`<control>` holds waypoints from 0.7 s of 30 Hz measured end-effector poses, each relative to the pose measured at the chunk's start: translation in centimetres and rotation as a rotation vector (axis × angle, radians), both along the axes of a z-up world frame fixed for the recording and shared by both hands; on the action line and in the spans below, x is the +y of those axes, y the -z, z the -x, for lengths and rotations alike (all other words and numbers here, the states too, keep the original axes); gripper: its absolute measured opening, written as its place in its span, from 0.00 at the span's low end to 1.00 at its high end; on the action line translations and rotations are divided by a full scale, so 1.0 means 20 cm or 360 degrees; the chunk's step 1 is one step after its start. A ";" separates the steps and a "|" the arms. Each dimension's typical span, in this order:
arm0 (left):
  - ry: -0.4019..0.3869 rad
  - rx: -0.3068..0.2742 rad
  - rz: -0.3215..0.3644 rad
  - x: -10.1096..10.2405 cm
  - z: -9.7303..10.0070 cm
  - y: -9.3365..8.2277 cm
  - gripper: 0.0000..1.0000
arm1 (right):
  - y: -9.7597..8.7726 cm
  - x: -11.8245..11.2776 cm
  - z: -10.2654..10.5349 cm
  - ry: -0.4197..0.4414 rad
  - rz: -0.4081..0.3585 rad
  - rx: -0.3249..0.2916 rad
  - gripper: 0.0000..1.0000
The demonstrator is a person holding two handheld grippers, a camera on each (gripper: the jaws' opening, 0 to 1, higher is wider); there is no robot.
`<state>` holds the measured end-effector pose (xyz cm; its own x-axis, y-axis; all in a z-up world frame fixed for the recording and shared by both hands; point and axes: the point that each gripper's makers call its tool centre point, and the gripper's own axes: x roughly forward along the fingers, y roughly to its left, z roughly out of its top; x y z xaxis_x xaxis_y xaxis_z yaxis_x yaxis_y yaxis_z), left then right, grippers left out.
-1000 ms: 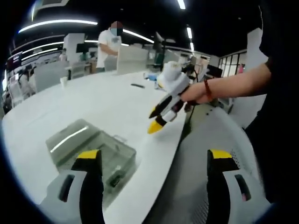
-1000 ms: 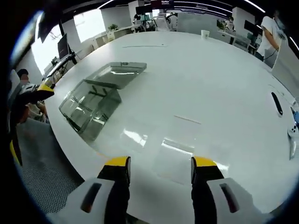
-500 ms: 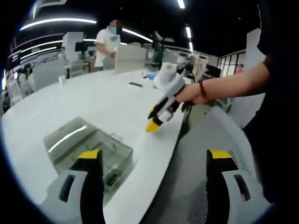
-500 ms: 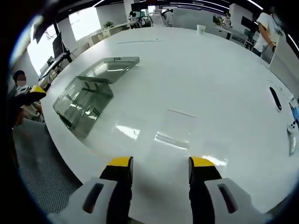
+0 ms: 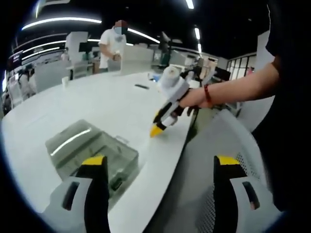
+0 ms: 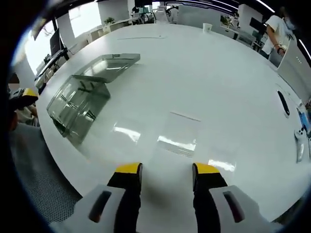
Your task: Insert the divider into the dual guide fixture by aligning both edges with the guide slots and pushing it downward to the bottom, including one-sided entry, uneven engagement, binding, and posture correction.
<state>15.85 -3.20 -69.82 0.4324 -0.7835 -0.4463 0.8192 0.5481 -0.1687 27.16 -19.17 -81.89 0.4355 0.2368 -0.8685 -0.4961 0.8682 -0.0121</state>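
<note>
The divider (image 6: 178, 133), a thin clear rectangular sheet, lay flat on the glossy white counter (image 6: 218, 77) in the right gripper view, just beyond the right tongs (image 6: 164, 175) and apart from them. Those tongs had their yellow-tipped jaws spread, with nothing between them. To the left, well apart from the sheet, sat the dual guide fixture (image 6: 77, 104), a clear plastic box-like frame with inner walls, and a clear lid-like panel (image 6: 108, 67) rested at its far end. At the far right edge of the counter lay a dark slim object (image 6: 281, 102), and a white cup (image 6: 207, 27) stood at the far side. A person in a white shirt (image 6: 274, 29) stood at the far right. Nothing lay between the sheet and the fixture.

In the left gripper view, the fixture (image 5: 92, 155) sat close in front of the left tongs (image 5: 160, 170), partly behind the left jaw. These jaws stood wide apart and held nothing. Farther right, the right tongs (image 5: 156, 127), held by a hand (image 5: 194, 99) with a red wristband, pointed their yellow tips down at the counter (image 5: 102, 107) near its rounded edge; whether they touched the surface I could not tell. The clear sheet could not be made out here.
</note>
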 end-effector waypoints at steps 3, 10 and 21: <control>0.0013 0.0002 -0.0003 -0.01 0.01 0.00 0.87 | 0.00 0.00 0.00 0.0004 0.0005 0.0006 0.38; 0.0024 0.0019 0.0006 -0.01 0.01 0.02 0.86 | -0.01 0.01 0.02 0.0027 0.0020 0.0032 0.32; 0.0039 0.0011 0.0009 0.00 0.01 0.01 0.86 | -0.01 -0.01 0.05 0.0033 0.0026 0.0069 0.29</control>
